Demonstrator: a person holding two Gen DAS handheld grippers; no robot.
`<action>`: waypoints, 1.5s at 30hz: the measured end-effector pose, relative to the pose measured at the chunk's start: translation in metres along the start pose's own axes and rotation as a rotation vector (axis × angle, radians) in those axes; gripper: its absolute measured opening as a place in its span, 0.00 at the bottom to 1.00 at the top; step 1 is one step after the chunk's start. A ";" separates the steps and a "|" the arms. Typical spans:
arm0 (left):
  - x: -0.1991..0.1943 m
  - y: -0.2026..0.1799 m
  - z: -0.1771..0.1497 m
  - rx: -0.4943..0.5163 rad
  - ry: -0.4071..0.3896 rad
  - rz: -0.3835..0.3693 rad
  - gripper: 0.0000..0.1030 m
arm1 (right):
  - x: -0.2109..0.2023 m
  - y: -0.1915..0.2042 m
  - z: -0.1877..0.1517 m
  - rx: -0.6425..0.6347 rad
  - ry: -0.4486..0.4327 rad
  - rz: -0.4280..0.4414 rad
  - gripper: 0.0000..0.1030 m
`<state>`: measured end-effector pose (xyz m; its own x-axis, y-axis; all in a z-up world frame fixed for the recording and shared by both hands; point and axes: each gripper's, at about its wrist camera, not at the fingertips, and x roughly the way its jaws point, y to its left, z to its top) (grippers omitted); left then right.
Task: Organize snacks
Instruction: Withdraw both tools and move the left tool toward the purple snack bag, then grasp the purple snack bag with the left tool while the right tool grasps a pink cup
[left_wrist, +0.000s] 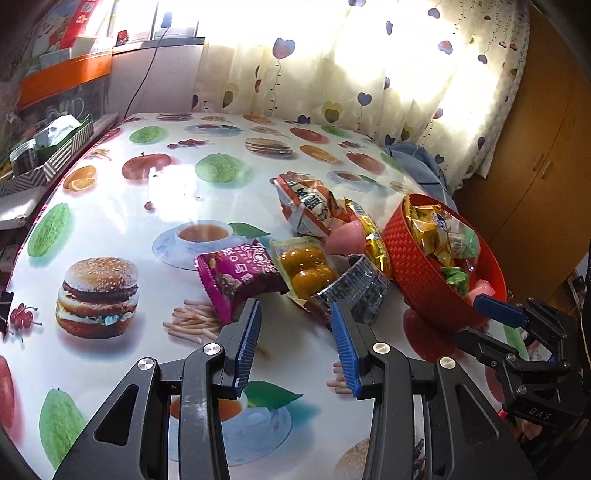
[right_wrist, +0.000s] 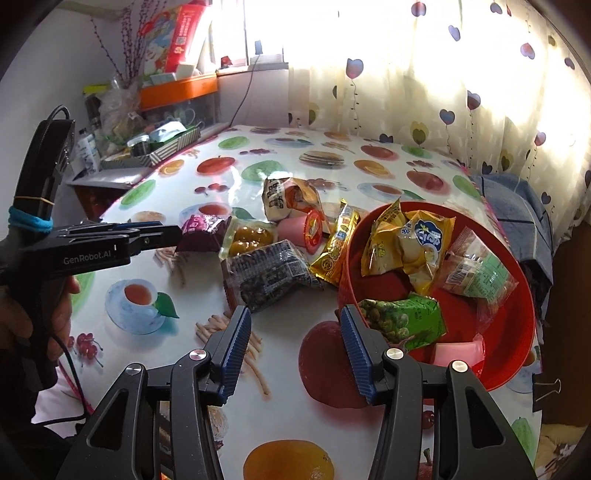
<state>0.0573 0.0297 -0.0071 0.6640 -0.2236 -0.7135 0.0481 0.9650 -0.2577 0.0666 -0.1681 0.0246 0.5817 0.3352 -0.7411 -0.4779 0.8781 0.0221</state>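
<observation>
Loose snacks lie together on the food-print tablecloth (left_wrist: 110, 206): a purple packet (left_wrist: 236, 277), a clear pack of yellow cakes (left_wrist: 303, 269), a dark packet (left_wrist: 351, 291), an orange-white bag (left_wrist: 310, 206), a pink jelly cup (left_wrist: 343, 240) and a gold packet (left_wrist: 373, 236). A red basket (right_wrist: 528, 295) at the right holds a green pea packet (right_wrist: 406, 321), yellow packets (right_wrist: 417, 240) and another pink cup (right_wrist: 458, 350). My left gripper (left_wrist: 294, 306) is open and empty, just short of the purple and dark packets. My right gripper (right_wrist: 294, 314) is open and empty, beside the basket's near rim.
A striped tray (left_wrist: 55, 155) with jars sits past the table's left edge, under an orange-lidded tank (left_wrist: 66, 77). A curtain hangs behind the table and a wooden cabinet (left_wrist: 535, 147) stands at the right. A binder clip (right_wrist: 546, 387) grips the cloth's right edge.
</observation>
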 end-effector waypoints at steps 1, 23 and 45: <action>0.000 0.003 0.002 -0.005 -0.004 0.006 0.40 | 0.001 0.001 0.001 -0.003 0.002 0.001 0.48; 0.051 0.031 0.036 0.287 0.044 -0.032 0.55 | 0.031 0.007 0.028 -0.042 0.022 0.010 0.48; 0.066 0.027 0.028 0.229 0.032 0.046 0.46 | 0.061 0.012 0.053 -0.064 0.044 0.003 0.48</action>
<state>0.1231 0.0449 -0.0435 0.6454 -0.1798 -0.7424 0.1889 0.9793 -0.0730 0.1314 -0.1194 0.0149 0.5511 0.3209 -0.7703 -0.5217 0.8529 -0.0179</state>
